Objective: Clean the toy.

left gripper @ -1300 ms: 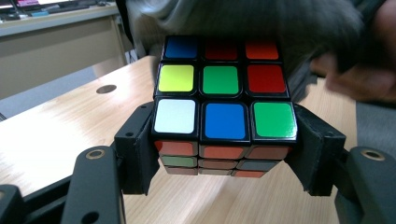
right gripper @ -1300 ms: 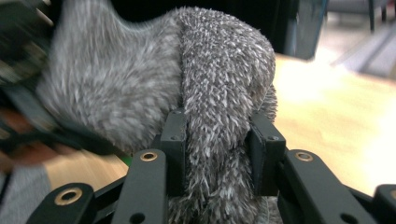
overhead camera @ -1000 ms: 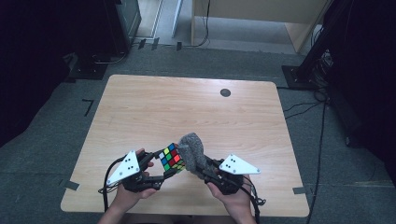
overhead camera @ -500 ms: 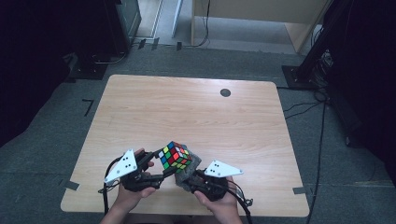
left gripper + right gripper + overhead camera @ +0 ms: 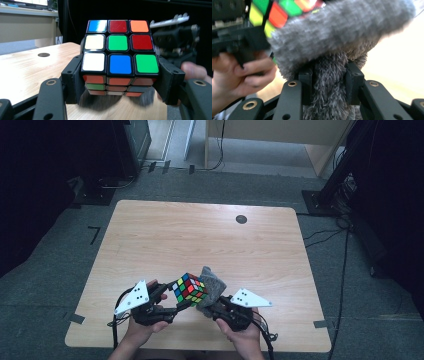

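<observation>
Low in the high view, just left of centre, the left gripper [image 5: 176,296] has its jaws clamped on a scrambled puzzle cube [image 5: 190,289], which is lifted off the wooden table [image 5: 200,235] near its front edge. In the left gripper view the cube [image 5: 120,57] sits square between the two black pads, gripped by its lowest layer, with a blue, red and orange row along the top of the face toward the camera. Directly right of the cube in the high view, the right gripper [image 5: 214,306] is closed on a fluffy grey cloth [image 5: 212,285]; the right gripper view shows the jaws pinching a narrow neck of the cloth [image 5: 337,37] while its bulk fans out above and presses against the cube's side. So the cube lies up and to the left of the cloth-holding tongs, touching the cloth, and the right hand [image 5: 240,335] is the one placed to rub across it while the left hand [image 5: 142,327] holds steady. The cloth's long axis runs up from the jaws toward the cube. A small dark round disc [image 5: 241,219] lies near the table's far edge, well apart. I judge nothing stands in the way; the one hazard is the cloth pushing the cube out of its shallow grip.
</observation>
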